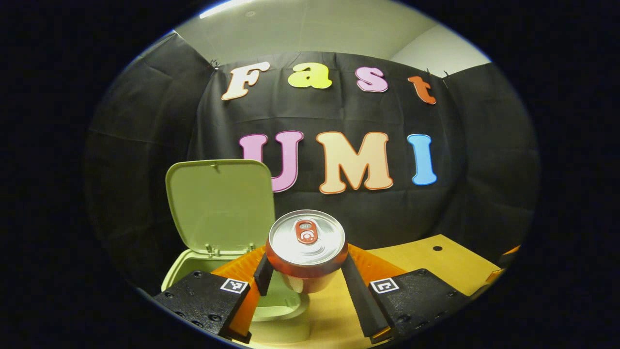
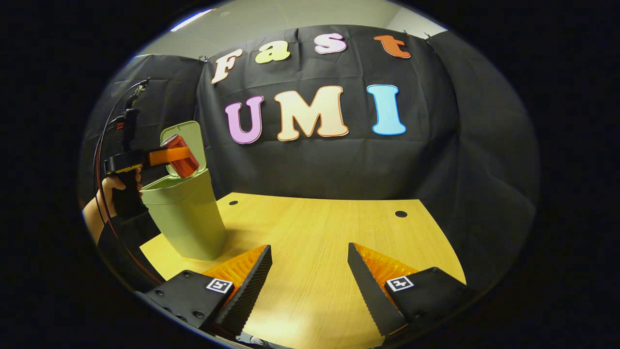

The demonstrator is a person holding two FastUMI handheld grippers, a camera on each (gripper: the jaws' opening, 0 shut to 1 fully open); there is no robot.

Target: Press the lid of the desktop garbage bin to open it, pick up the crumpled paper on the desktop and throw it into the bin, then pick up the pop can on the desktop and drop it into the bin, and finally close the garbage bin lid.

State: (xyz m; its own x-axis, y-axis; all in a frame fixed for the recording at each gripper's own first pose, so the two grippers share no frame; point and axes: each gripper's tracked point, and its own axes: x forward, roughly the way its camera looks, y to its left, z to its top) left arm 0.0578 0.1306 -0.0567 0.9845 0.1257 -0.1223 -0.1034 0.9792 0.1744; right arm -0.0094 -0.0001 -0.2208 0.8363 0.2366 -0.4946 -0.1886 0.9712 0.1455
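Note:
In the left gripper view my left gripper [image 1: 306, 271] is shut on a red pop can [image 1: 306, 247], silver top facing the camera, held in the air just right of the open green bin [image 1: 193, 271]. The bin's lid [image 1: 220, 206] stands upright. In the right gripper view the bin [image 2: 186, 218] sits at the table's far left, and the left gripper [image 2: 177, 156], held by a hand, carries the can [image 2: 180, 156] tilted above the bin's mouth. My right gripper [image 2: 310, 276] hovers open over the table with nothing between its fingers.
The wooden table [image 2: 319, 232] stretches from the bin to the right, with two small round holes [image 2: 401, 214] near its back edge. A person's hand and sleeve [image 2: 114, 194] are left of the bin. Black cloth walls close in behind.

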